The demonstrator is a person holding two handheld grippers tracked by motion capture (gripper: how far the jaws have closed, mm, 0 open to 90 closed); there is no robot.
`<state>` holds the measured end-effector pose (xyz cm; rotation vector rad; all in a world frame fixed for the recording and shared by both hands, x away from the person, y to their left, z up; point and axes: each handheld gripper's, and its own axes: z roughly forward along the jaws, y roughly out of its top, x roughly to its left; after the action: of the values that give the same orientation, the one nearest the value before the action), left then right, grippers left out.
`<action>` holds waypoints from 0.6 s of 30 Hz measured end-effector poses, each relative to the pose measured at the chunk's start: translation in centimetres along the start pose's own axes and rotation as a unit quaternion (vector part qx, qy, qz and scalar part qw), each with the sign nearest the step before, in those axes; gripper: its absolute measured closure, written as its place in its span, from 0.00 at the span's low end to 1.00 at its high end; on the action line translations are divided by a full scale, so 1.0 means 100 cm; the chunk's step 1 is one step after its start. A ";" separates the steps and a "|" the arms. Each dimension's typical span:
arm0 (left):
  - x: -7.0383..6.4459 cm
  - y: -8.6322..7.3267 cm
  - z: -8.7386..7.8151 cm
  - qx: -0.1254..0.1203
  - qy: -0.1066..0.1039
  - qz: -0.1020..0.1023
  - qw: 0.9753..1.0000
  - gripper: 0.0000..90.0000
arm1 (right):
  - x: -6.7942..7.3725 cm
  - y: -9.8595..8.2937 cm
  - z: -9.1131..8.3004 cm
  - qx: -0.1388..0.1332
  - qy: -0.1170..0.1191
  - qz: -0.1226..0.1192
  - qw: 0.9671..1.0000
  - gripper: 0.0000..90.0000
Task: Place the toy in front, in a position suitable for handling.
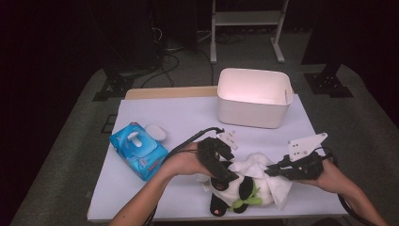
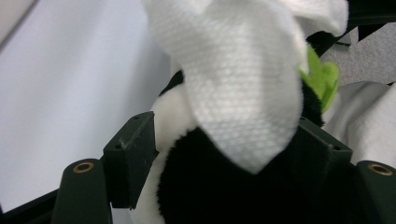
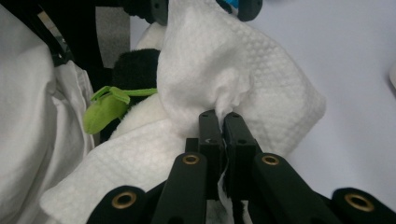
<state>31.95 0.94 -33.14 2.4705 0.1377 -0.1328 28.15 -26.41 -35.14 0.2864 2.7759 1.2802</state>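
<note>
the plush panda (image 1: 235, 188) lies at the near edge of the table (image 1: 164, 113), between the two hands, with a white wet wipe (image 1: 263, 172) draped over its upper body. the left gripper (image 1: 221, 169) has its jaws closed around the toy's black-and-white body, which reads as a steadying hold so the soft toy does not slide while it is rubbed; in the left gripper view the wipe (image 2: 243, 88) hangs over the fur between the jaw blocks. the right gripper (image 1: 277, 170) has its jaws pressed together on a bunched fold of the wipe (image 3: 224, 70), a pinch that lets it drag the cloth across the fur, next to the green leaf (image 3: 105, 109) on the toy. the blue wipes pack (image 1: 137, 149) sits to the left with its lid open, near enough to pull another sheet. the white bin (image 1: 253, 98) stands empty at the far side, probably for the used wipe or the cleaned toy.
</note>
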 end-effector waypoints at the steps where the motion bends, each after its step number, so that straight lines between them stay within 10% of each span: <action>1: 0.000 0.000 0.000 0.000 0.000 0.000 1.000 0.32 | 0.000 0.000 0.000 0.000 0.000 0.000 1.000 0.96; 10: 0.006 0.004 0.021 0.027 -0.038 -0.021 0.999 0.25 | 0.006 -0.007 -0.001 -0.011 0.002 -0.003 1.000 0.96; 18: 0.009 -0.001 0.017 0.003 -0.029 -0.010 1.000 0.48 | 0.001 -0.007 -0.003 -0.028 -0.003 0.004 1.000 0.96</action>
<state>32.74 0.02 -34.70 2.4693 0.1362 -0.2138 27.92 -27.09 -35.48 0.2961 2.7327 1.3533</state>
